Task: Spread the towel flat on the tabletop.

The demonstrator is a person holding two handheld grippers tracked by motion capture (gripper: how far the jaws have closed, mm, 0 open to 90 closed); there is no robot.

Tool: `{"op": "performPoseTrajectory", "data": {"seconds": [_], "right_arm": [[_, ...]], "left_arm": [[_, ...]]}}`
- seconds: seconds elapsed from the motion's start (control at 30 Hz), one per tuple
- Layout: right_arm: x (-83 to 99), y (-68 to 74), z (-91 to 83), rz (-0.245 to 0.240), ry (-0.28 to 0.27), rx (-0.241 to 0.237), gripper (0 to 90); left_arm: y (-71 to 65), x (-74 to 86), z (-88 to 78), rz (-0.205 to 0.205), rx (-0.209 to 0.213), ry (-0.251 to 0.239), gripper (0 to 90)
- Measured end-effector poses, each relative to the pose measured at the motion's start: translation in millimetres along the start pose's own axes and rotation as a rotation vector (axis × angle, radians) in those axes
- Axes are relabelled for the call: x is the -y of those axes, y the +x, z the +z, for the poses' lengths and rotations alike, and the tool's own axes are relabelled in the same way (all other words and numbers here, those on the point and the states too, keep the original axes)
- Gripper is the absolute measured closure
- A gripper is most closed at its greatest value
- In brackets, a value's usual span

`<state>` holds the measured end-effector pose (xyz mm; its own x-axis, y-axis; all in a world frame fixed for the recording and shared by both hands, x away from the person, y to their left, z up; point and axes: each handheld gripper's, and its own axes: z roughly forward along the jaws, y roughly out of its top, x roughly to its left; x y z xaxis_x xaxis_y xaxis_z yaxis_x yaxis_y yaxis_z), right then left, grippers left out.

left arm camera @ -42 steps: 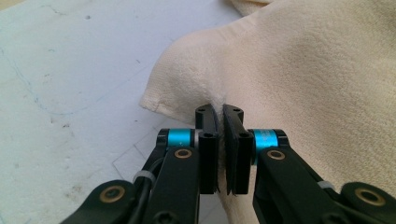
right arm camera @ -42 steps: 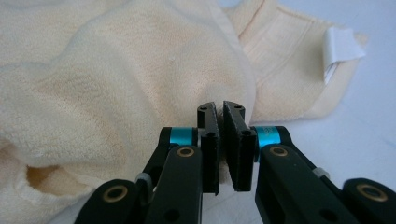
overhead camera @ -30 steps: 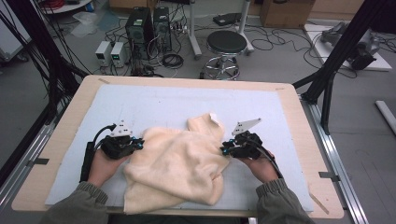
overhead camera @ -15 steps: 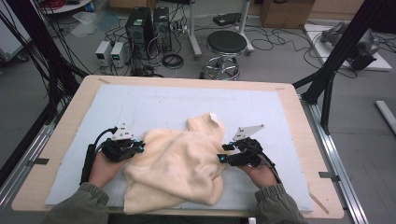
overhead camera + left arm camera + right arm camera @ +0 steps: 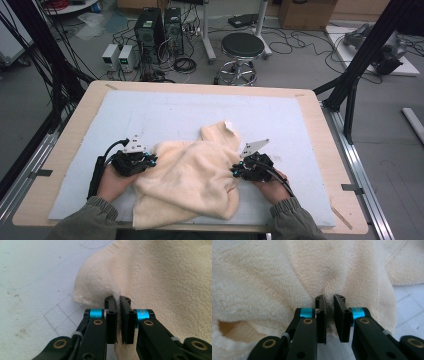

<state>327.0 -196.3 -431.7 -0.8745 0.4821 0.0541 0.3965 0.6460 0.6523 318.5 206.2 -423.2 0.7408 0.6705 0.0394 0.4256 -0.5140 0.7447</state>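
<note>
The left gripper [image 5: 145,161] sits at the near left of the table [image 5: 65,150], held low over the mat [image 5: 165,112]. Its jaws are pressed together on a pinched fold at the towel's left edge, and the left gripper view shows the cloth [image 5: 162,277] bunched up between the pads.

The towel [image 5: 190,180] lies crumpled across the near middle of the mat, between the two grippers. One corner pokes toward the far side, and its near edge reaches the mat's near border.

The right gripper [image 5: 239,170] is at the towel's right edge. Its jaws have just been closing with cloth between them. In the right gripper view they now clamp a ridge of terry [image 5: 329,277], though a thin slit remains between the pads near their tips.

The main risk is on the right. That bite looks shallow and fresh, so a quick lift or outward pull could slide the fold out and drop that side. Each gripper may also hold more than one layer, since the towel is heaped. Spreading it would then leave a twist rather than a flat sheet. Pulling the hands apart unevenly could drag the cloth off the near edge.
</note>
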Motion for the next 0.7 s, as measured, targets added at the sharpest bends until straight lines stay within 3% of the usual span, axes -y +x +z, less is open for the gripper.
{"op": "performPoseTrajectory", "data": {"seconds": [0.13,0.3,0.57,0.67,0.7], "right_arm": [[-2.1,-1.8,-6.2,-0.01,-0.001,0.001,83.9],[-9.8,-5.6,-34.2,-0.018,-0.102,0.026,84.0],[-20.3,-5.2,-55.3,-0.045,-0.141,0.031,84.1],[-28.3,-7.3,-65.9,-0.058,-0.144,0.047,84.2],[-37.7,-13.9,-70.7,-0.071,-0.132,0.07,84.5]], "left_arm": [[0.3,-0.5,-2.6,0.0,0.003,-0.014,84.5],[-0.6,-3.5,-11.4,-0.004,-0.002,-0.054,84.6],[-4.2,-18.7,-29.4,0.014,-0.017,-0.105,84.9],[-0.5,-27.8,-31.6,0.02,-0.037,-0.103,85.0],[3.3,-32.4,-31.8,0.015,-0.052,-0.111,85.1]]}}
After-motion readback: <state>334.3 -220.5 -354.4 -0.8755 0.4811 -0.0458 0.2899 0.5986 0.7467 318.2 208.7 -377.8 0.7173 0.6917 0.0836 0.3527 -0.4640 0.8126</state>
